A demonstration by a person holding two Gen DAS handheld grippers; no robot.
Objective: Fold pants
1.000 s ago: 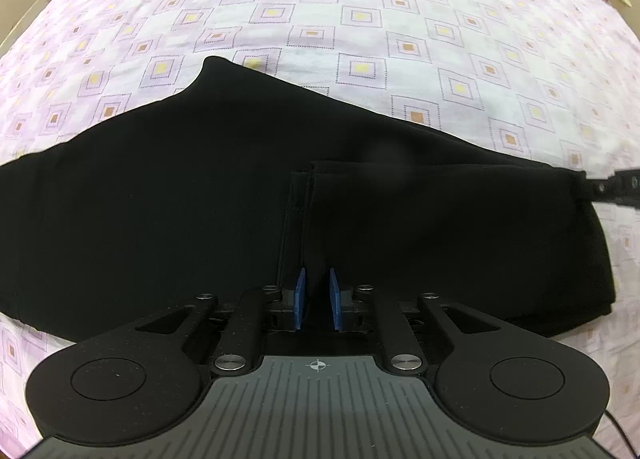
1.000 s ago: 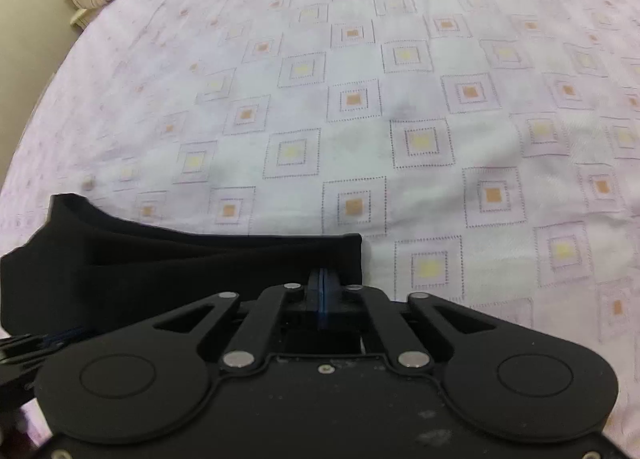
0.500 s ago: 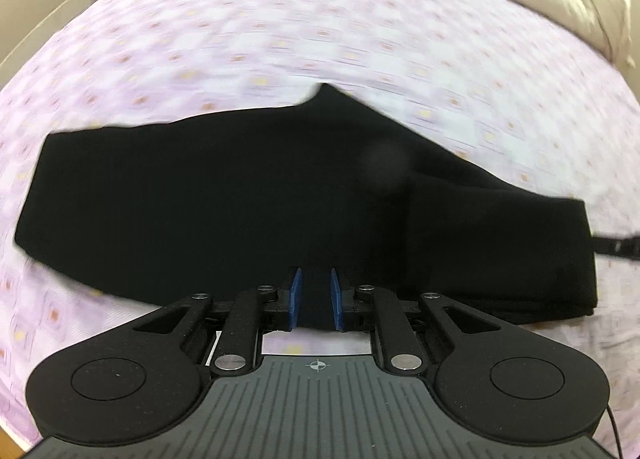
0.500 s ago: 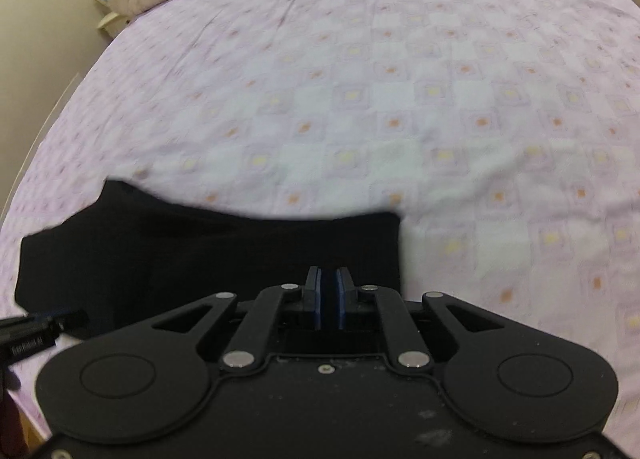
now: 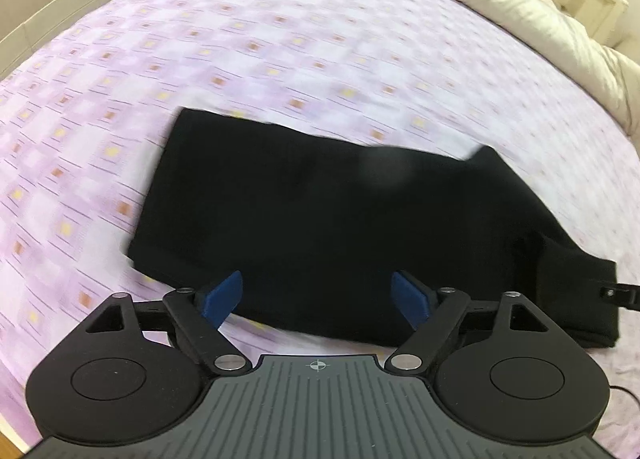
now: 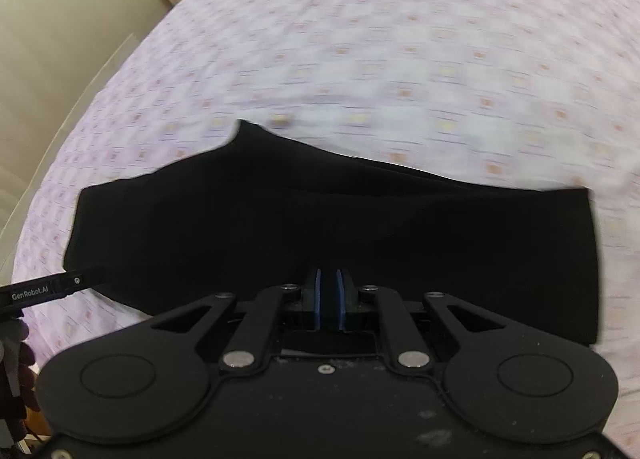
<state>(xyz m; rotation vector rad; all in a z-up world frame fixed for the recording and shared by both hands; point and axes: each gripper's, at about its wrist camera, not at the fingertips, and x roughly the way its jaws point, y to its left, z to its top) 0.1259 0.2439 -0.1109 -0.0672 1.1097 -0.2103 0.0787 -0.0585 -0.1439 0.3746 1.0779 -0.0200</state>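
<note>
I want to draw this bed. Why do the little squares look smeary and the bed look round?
Left wrist view: the sheet is smeared by motion blur and bulges from the fisheye lens; a pale smudge sits over the pants. Right wrist view: the sheet smears the same way, while the right gripper stays sharp.

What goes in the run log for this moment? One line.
stage: fold laid | pants: folded on bed | left tool: just opened, empty | right tool: nearly shut, grip unclear
</note>
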